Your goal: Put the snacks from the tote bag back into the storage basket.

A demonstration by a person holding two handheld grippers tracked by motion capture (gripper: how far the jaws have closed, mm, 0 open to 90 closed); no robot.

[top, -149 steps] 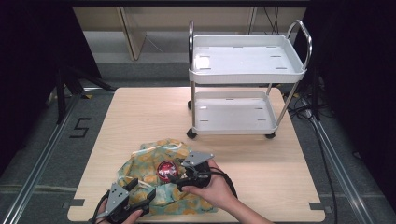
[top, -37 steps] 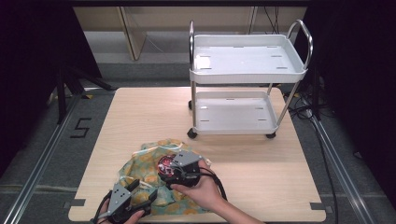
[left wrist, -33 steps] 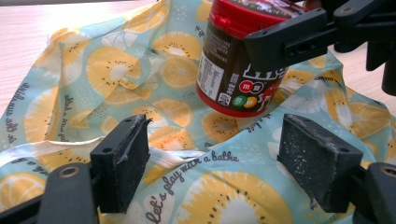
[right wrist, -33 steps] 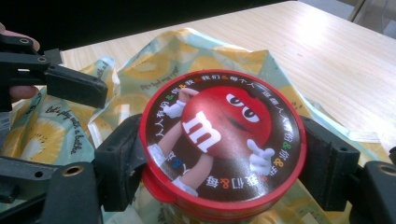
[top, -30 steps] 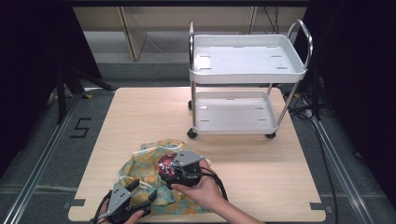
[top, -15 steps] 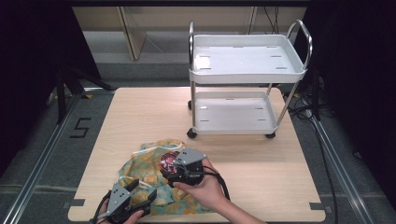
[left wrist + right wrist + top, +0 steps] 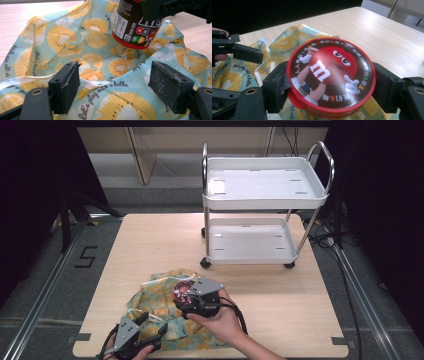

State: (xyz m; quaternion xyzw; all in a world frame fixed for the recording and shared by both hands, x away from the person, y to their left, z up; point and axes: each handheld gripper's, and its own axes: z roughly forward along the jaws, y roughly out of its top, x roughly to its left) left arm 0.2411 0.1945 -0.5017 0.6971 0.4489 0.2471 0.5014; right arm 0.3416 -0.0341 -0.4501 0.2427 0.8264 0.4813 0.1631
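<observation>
A wooden desk [image 7: 150, 245] was seen from above. At about 7 o'clock, near its front edge, the left hand-held gripper [image 7: 147, 327] rested over a crumpled cloth [image 7: 155, 300] printed with yellow citrus slices; its jaws stood apart with nothing between the pads, the cloth lying just beneath them. Right of it, near 6 o'clock, the right hand-held gripper [image 7: 186, 296] clamped a candy jar [image 7: 330, 75] by its round red lid, one pad pressed on each side. The jar stood tilted, its base touching the cloth. At 1 o'clock, a white two-shelf cart [image 7: 265, 195] stood on the desk's far side, well apart.
</observation>
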